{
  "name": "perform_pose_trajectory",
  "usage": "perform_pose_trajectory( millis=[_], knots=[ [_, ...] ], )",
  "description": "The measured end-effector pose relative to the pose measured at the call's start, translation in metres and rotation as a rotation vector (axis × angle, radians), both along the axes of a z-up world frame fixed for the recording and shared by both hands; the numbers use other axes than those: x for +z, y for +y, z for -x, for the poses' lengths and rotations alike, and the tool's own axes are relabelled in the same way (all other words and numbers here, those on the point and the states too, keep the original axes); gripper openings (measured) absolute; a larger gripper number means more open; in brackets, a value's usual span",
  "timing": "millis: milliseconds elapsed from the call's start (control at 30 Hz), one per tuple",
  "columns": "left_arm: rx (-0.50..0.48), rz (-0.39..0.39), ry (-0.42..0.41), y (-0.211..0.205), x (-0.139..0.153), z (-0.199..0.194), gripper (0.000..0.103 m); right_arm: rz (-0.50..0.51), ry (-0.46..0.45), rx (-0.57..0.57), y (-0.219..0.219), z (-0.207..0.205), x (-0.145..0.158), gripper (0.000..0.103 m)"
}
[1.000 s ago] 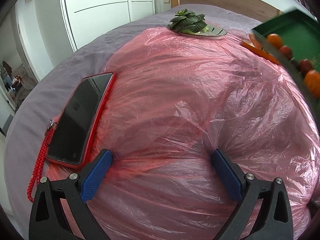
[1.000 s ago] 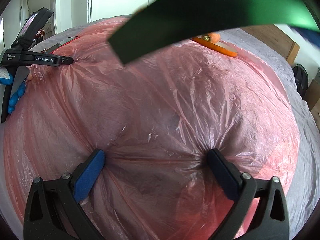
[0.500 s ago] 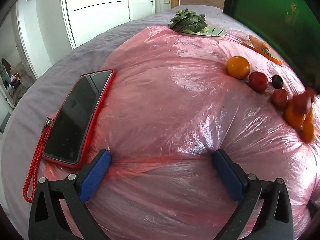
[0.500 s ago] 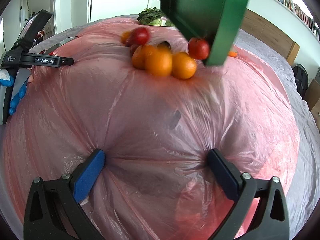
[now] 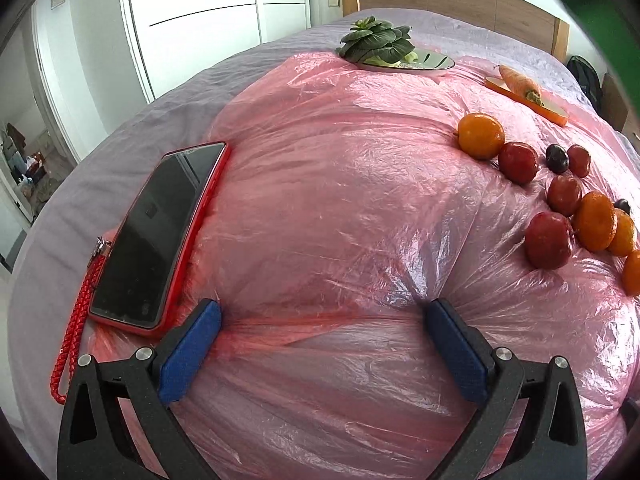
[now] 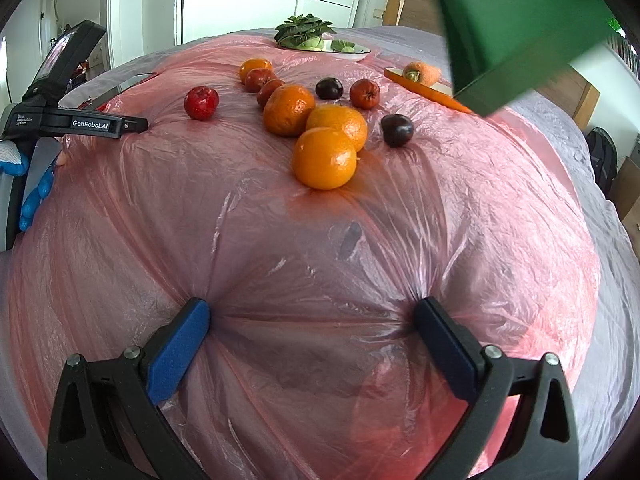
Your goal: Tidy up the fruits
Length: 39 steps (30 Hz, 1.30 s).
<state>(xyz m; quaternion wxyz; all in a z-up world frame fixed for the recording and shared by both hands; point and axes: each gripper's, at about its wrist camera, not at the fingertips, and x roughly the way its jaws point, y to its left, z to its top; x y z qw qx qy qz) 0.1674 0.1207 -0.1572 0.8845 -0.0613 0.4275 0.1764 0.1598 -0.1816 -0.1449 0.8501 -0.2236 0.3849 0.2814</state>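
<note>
Several fruits lie loose on the pink plastic sheet [image 6: 320, 264]: oranges [image 6: 324, 158], red apples [image 6: 201, 103] and dark plums [image 6: 397, 130]. The left wrist view has them at the right, an orange [image 5: 480, 136] farthest and a red apple [image 5: 548, 246] nearest. A green tray [image 6: 516, 20] hangs blurred in the air at the upper right. My left gripper [image 5: 320, 312] and right gripper [image 6: 312, 312] both stand open, tips pressed on the sheet, with nothing between their fingers. From the right wrist, the left gripper [image 6: 136, 124] appears at the far left.
A red-cased phone [image 5: 160, 236] with a red braided strap lies left of my left gripper. At the back stand a plate of leafy greens [image 5: 384, 46] and a carrot [image 5: 520, 82] on an orange board. A blue-gloved hand [image 6: 36, 200] holds the left gripper.
The green tray tipped over, spilled the fruits onto the sheet and lifted away to the upper right. The fruits rolled apart and settled. Neither gripper moved.
</note>
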Motion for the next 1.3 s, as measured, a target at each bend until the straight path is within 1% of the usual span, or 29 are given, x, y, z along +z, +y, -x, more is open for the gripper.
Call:
perform_pose_trajectory(
  millis=[667, 867, 1300],
  knots=[
    [0.008, -0.067, 0.014, -0.0085, -0.0021, -0.0031, 0.102, 0.000, 0.000, 0.001, 0.0003, -0.0021, -0.0004, 0.103],
    [0.008, -0.066, 0.013, -0.0084, -0.0020, -0.0026, 0.102, 0.000, 0.000, 0.001, 0.0001, -0.0019, -0.0005, 0.103],
    [0.006, -0.035, -0.004, -0.0039, -0.0036, -0.0012, 0.102, 0.000, 0.000, 0.001, 0.0002, -0.0015, -0.0004, 0.103]
  ],
)
